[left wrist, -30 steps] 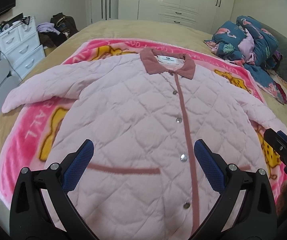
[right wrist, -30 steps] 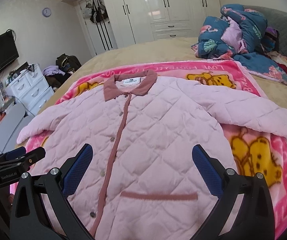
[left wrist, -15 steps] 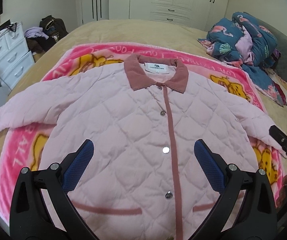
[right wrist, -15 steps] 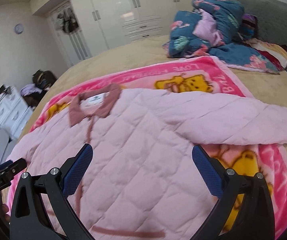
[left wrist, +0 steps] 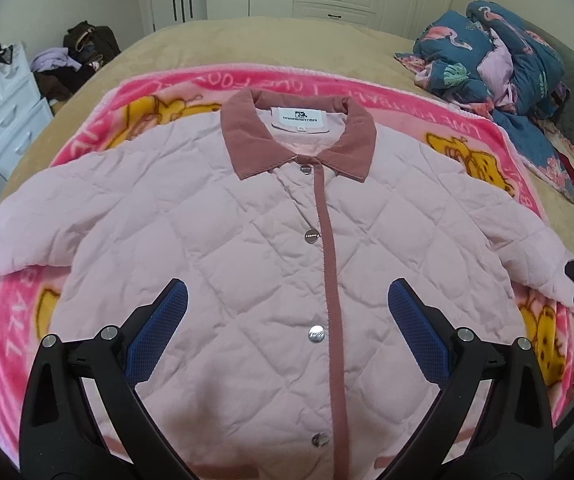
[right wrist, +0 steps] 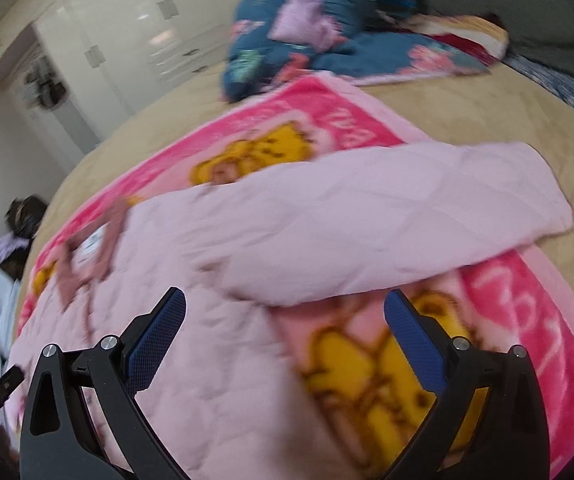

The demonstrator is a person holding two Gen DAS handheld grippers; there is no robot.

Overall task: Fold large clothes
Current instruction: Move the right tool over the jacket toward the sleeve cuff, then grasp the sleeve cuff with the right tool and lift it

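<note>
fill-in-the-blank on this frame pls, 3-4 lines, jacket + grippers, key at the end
1. The pink quilted jacket lies flat, front side ____.
2. Its collar is a darker pink and its front is ____ shut.
3. Both the left gripper and the right gripper have their jaws ____.
4. The jacket rests on a pink ____ printed with yellow bears.

Missing words: up; snapped; open; blanket

Left tool (left wrist: 287, 322) spread wide, right tool (right wrist: 285, 330) likewise (both empty)
</note>
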